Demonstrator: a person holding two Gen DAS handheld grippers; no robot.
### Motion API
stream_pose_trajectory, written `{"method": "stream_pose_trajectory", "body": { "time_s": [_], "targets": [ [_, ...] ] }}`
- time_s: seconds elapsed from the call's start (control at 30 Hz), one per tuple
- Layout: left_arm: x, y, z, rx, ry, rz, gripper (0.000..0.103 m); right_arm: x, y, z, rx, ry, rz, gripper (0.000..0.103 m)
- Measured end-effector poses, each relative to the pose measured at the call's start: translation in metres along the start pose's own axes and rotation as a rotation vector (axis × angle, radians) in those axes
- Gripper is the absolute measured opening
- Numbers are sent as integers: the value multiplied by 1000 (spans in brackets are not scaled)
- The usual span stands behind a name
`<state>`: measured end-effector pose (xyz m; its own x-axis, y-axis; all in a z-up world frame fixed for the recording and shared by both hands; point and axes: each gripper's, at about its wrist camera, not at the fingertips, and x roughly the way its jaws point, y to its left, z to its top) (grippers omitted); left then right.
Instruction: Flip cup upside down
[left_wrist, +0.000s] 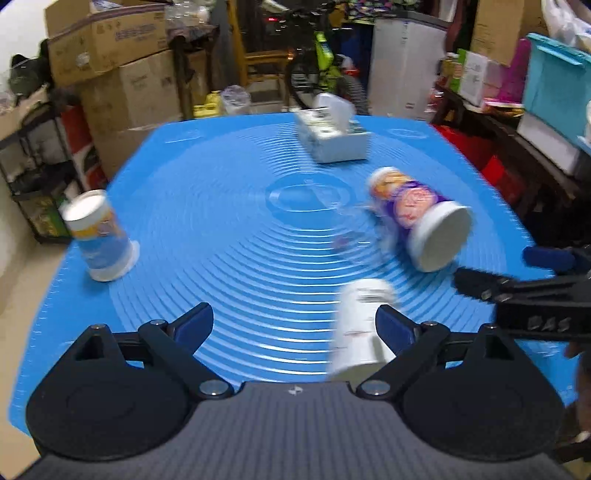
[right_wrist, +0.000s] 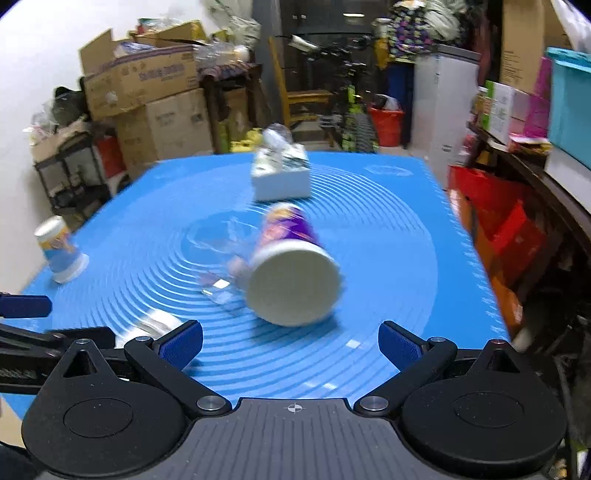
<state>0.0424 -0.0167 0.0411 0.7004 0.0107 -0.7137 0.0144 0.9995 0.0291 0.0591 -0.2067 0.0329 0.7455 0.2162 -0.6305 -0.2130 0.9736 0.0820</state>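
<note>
A purple-printed paper cup (left_wrist: 417, 214) lies on its side on the blue mat (left_wrist: 221, 221), its wide white mouth end toward me; it also shows in the right wrist view (right_wrist: 288, 258). A white cup (left_wrist: 364, 325) lies or stands blurred just inside my left gripper's right finger. A blue-and-yellow cup (left_wrist: 99, 236) stands upside down at the mat's left edge, also in the right wrist view (right_wrist: 61, 249). My left gripper (left_wrist: 295, 325) is open and empty. My right gripper (right_wrist: 291, 345) is open and empty, just short of the purple cup; it shows in the left wrist view (left_wrist: 498, 273).
A white tissue box (left_wrist: 332, 136) sits at the far side of the mat, also in the right wrist view (right_wrist: 280, 173). A clear plastic item (right_wrist: 221, 266) lies left of the purple cup. Cardboard boxes (left_wrist: 122, 74), shelves and a bicycle surround the table.
</note>
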Motion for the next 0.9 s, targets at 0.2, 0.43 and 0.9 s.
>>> {"method": "stream_pose_trajectory", "body": {
  "time_s": [0.2, 0.43, 0.9],
  "targets": [
    [17, 43, -10, -43, 31, 64, 94, 23, 32, 18, -10, 81, 114, 100],
    [21, 69, -19, -54, 43, 89, 94, 66, 55, 29, 18, 286, 170, 98],
    [23, 75, -26, -90, 45, 43, 94, 88, 65, 21, 40, 396, 246, 66]
  ]
}}
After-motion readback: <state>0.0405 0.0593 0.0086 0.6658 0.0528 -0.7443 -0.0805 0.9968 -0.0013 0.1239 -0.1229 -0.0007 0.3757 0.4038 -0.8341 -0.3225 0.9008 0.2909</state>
